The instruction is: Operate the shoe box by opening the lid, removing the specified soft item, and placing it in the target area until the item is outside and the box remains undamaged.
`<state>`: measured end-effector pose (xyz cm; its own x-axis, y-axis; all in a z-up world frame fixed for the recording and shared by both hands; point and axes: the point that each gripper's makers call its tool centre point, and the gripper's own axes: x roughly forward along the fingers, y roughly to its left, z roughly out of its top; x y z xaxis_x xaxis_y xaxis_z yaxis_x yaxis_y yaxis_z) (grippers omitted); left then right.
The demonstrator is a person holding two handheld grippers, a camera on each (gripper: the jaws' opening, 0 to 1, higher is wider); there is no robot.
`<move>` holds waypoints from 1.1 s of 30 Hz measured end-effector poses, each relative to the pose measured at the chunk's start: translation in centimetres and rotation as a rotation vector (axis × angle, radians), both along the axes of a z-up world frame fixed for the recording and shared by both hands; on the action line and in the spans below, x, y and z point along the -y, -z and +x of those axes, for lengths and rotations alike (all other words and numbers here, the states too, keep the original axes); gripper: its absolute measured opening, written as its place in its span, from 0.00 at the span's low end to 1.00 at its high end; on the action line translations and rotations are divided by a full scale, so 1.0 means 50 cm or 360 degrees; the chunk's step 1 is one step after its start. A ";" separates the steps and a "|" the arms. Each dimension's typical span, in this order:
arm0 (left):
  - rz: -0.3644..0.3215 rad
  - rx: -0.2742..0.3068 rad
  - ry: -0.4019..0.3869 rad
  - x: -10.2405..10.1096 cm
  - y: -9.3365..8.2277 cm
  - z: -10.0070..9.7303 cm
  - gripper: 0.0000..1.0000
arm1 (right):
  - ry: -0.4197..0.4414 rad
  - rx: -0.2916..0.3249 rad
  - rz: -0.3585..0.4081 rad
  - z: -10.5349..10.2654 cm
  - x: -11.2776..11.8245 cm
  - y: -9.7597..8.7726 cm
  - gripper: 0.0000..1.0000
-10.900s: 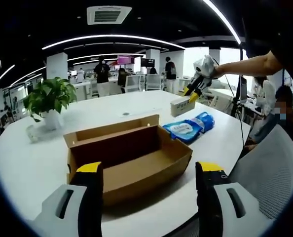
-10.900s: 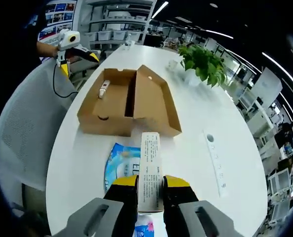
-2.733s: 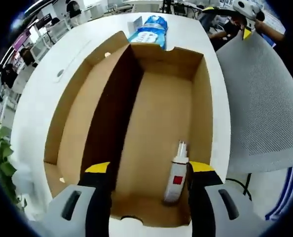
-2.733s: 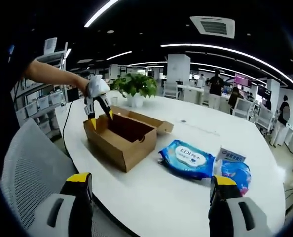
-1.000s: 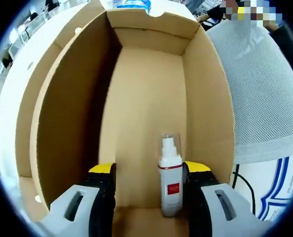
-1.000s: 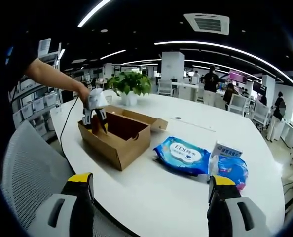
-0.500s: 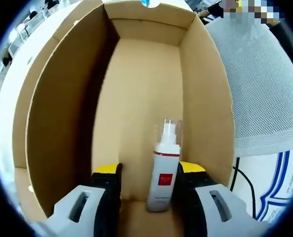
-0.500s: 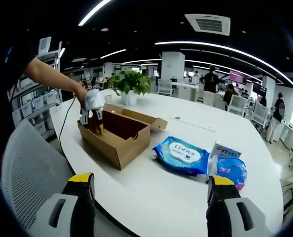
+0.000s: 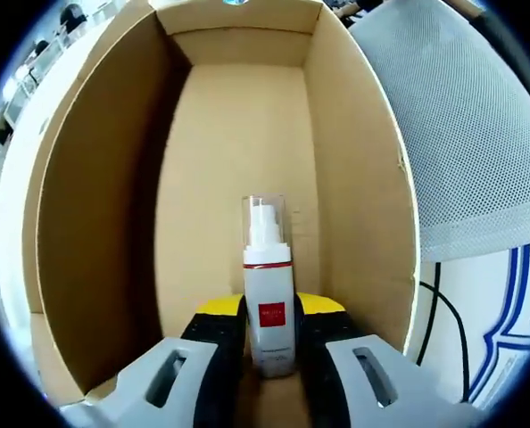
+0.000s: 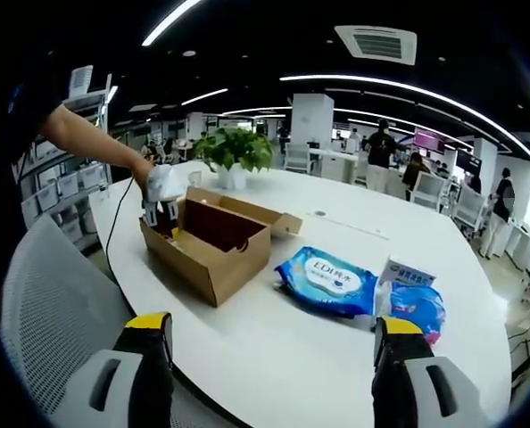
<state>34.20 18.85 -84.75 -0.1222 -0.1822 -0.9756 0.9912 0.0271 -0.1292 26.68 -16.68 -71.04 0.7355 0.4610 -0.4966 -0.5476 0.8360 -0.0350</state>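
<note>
Cardboard box (image 9: 104, 187) holds left gripper (image 9: 269, 314) clamping cylindrical bottle (image 9: 268, 294).

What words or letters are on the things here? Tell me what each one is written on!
"EDI" on the blue wipes pack; the smaller print beneath it is too blurred to read.
Red label on the spray bottle: too small to read.
Small white carton beside the pack: dark print, too blurred to read.
</note>
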 end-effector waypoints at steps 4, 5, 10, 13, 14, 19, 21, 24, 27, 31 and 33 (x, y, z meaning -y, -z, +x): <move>-0.0001 0.0015 -0.0010 0.000 0.000 0.002 0.20 | -0.0005 -0.0002 -0.0003 -0.001 -0.001 0.001 0.93; 0.0000 0.0021 -0.0004 0.000 0.000 0.002 0.20 | -0.0006 -0.0003 -0.0003 -0.001 -0.001 0.001 0.93; 0.0010 0.0052 0.0007 0.000 -0.001 0.006 0.20 | -0.0011 -0.0009 -0.0001 -0.001 -0.002 0.001 0.93; -0.0003 0.0102 0.0015 0.004 -0.006 0.016 0.19 | -0.0015 -0.0015 0.0003 -0.001 -0.002 0.002 0.93; 0.0005 0.0120 0.0017 0.003 -0.009 0.020 0.19 | -0.0016 -0.0016 0.0003 -0.002 -0.003 0.002 0.93; -0.0027 0.0165 -0.0023 0.009 -0.026 0.034 0.19 | -0.0017 -0.0012 0.0005 -0.002 -0.003 0.000 0.93; -0.0032 0.0175 -0.0036 0.011 -0.030 0.036 0.19 | -0.0017 -0.0015 0.0008 -0.002 -0.003 0.000 0.93; -0.0051 0.0195 -0.0039 0.018 -0.038 0.038 0.19 | -0.0014 -0.0012 0.0009 -0.002 -0.001 -0.002 0.93; -0.0066 0.0210 -0.0036 0.025 -0.044 0.038 0.19 | -0.0008 -0.0013 0.0015 -0.002 0.001 -0.003 0.93; -0.0094 0.0238 -0.0041 0.037 -0.056 0.042 0.19 | -0.0002 -0.0017 0.0028 -0.003 0.003 -0.006 0.93; -0.0109 0.0252 -0.0041 0.041 -0.062 0.045 0.19 | 0.0005 -0.0016 0.0036 -0.002 0.004 -0.008 0.93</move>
